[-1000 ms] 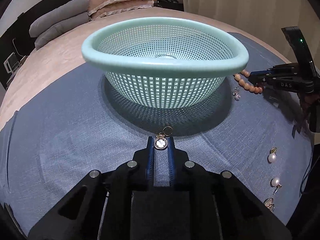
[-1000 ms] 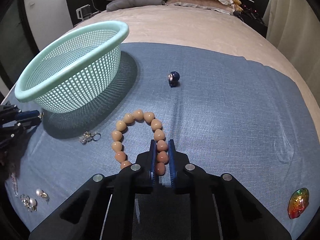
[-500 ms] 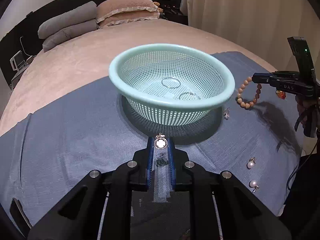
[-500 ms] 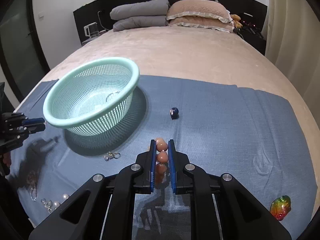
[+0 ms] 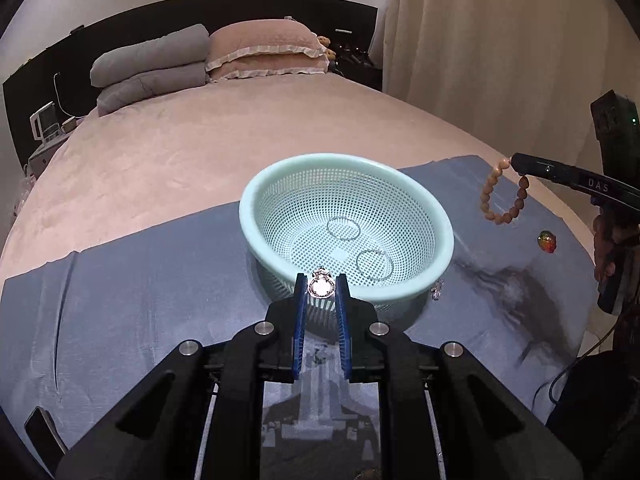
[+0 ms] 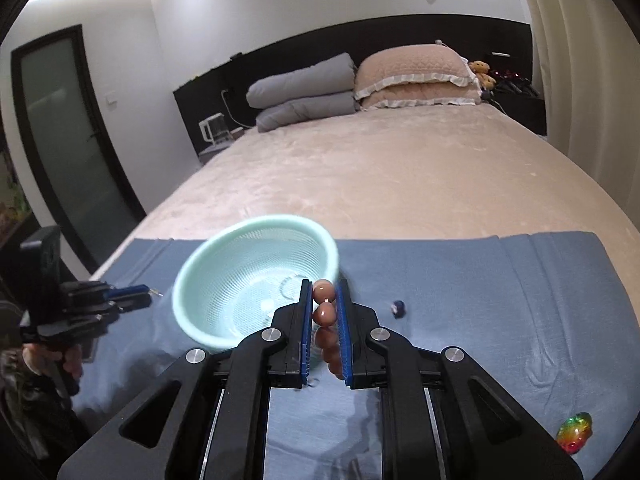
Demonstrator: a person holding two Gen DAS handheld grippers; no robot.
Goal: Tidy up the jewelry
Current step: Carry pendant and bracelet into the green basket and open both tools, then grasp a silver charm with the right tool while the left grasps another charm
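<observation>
A mint-green mesh basket (image 5: 404, 294) (image 6: 188, 316) stands on a blue cloth (image 5: 132, 292) spread over the bed. Two thin bangles (image 5: 343, 229) lie on its floor. My left gripper (image 5: 321, 286) is shut on a small round silver pendant (image 5: 320, 287), held in the air just before the basket's near rim. My right gripper (image 6: 323, 294) is shut on a brown wooden bead bracelet (image 6: 325, 314), lifted clear of the cloth. In the left wrist view that bracelet (image 5: 502, 200) hangs from the right gripper (image 5: 516, 162) to the right of the basket.
An iridescent red-green gem (image 5: 547, 241) (image 6: 574, 432) lies on the cloth at the right. A small silver piece (image 5: 437, 289) rests by the basket's right side, and a dark blue bead (image 6: 398, 307) sits further back. Pillows (image 5: 256, 54) are piled at the headboard.
Both grippers have risen from the cloth, carrying the pendant and the bracelet. The views now look down into the basket from higher up, and the bracelet hangs free instead of lying flat.
</observation>
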